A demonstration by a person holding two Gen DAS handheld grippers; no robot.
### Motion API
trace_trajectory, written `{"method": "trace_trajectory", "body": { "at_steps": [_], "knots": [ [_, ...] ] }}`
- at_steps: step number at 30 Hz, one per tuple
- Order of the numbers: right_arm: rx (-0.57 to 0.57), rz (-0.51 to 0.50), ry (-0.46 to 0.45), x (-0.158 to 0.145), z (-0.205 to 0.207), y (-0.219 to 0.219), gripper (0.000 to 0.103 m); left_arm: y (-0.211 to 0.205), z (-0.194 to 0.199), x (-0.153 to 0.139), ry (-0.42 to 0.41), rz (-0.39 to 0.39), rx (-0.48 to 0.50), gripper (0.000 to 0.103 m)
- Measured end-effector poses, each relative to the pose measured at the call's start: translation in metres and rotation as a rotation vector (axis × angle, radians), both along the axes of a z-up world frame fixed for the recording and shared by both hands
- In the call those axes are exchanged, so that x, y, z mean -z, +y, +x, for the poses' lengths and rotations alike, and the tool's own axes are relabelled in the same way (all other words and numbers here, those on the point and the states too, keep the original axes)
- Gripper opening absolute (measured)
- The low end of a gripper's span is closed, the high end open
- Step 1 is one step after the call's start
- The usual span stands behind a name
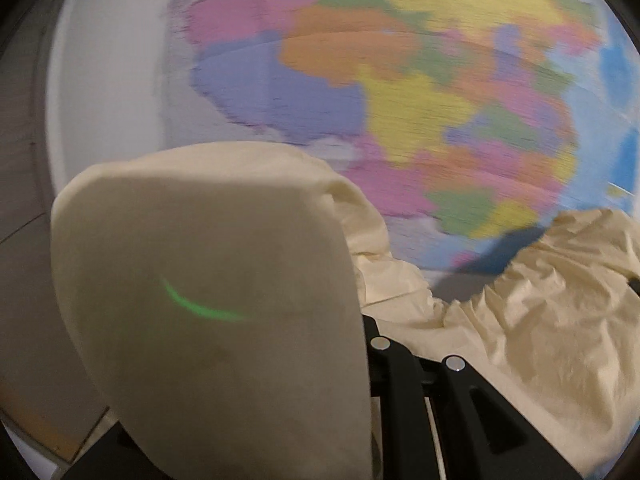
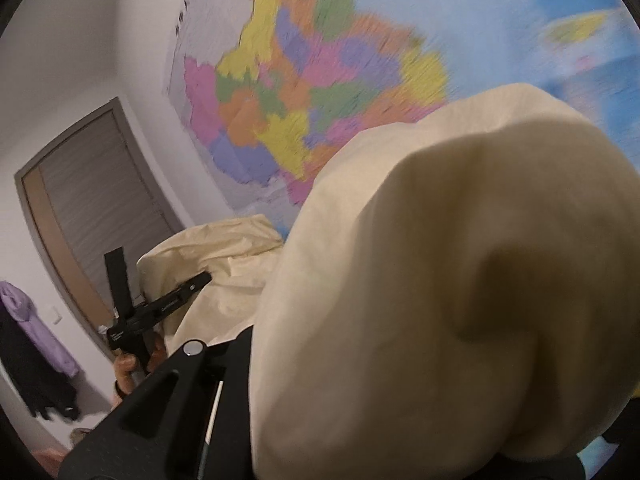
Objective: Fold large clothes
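Observation:
A large cream garment (image 1: pixel 208 264) hangs over the fingertips of my left gripper (image 1: pixel 344 300) and hides them. Only the black linkage (image 1: pixel 460 400) shows below. From there the cloth runs off to the right in creased folds (image 1: pixel 540 320). In the right wrist view the same cream garment (image 2: pixel 440 280) bulges over my right gripper (image 2: pixel 312 300) and covers its tips too. Further left, the left gripper (image 2: pixel 196 282) sits in a person's hand (image 2: pixel 128 368), its tip buried in the cloth. Both grippers hold the garment up in the air, stretched between them.
A big coloured wall map (image 1: pixel 400 80) fills the background close behind the cloth. A grey door (image 2: pixel 92 208) stands to the left. Beside it hang a purple garment (image 2: pixel 36 320) and a black one (image 2: pixel 44 384). Both views are blurred by motion.

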State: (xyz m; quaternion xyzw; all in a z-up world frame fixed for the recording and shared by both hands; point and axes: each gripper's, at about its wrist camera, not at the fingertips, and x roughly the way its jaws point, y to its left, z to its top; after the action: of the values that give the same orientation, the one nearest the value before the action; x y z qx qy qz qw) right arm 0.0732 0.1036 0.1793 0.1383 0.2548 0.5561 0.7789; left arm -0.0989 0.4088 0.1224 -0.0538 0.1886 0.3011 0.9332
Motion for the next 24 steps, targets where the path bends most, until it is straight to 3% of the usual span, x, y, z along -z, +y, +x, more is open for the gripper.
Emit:
{"method": "trace_trajectory", "body": {
  "at_steps": [5, 10, 14, 16, 20, 24],
  "knots": [
    [-0.068, -0.012, 0.021, 0.011, 0.014, 0.074, 0.013, 0.071, 0.01, 0.001, 0.027, -0.03, -0.121, 0.012],
    [-0.106, -0.028, 0.014, 0.022, 0.017, 0.128, 0.013, 0.123, 0.019, 0.007, 0.039, -0.001, -0.204, 0.012],
    [-0.116, -0.056, -0.011, 0.037, 0.013, 0.167, 0.013, 0.162, 0.032, 0.02, 0.043, -0.025, -0.252, 0.012],
    [-0.124, -0.086, -0.026, 0.052, 0.009, 0.185, 0.013, 0.183, 0.038, 0.037, 0.052, -0.02, -0.292, 0.012],
    [-0.14, -0.154, 0.031, 0.103, 0.005, 0.21, 0.013, 0.22, 0.039, 0.086, 0.066, -0.065, -0.357, 0.012],
    [-0.18, -0.256, 0.131, 0.164, 0.001, 0.214, 0.024, 0.248, 0.044, 0.162, 0.169, -0.178, -0.385, 0.012]
  ]
}}
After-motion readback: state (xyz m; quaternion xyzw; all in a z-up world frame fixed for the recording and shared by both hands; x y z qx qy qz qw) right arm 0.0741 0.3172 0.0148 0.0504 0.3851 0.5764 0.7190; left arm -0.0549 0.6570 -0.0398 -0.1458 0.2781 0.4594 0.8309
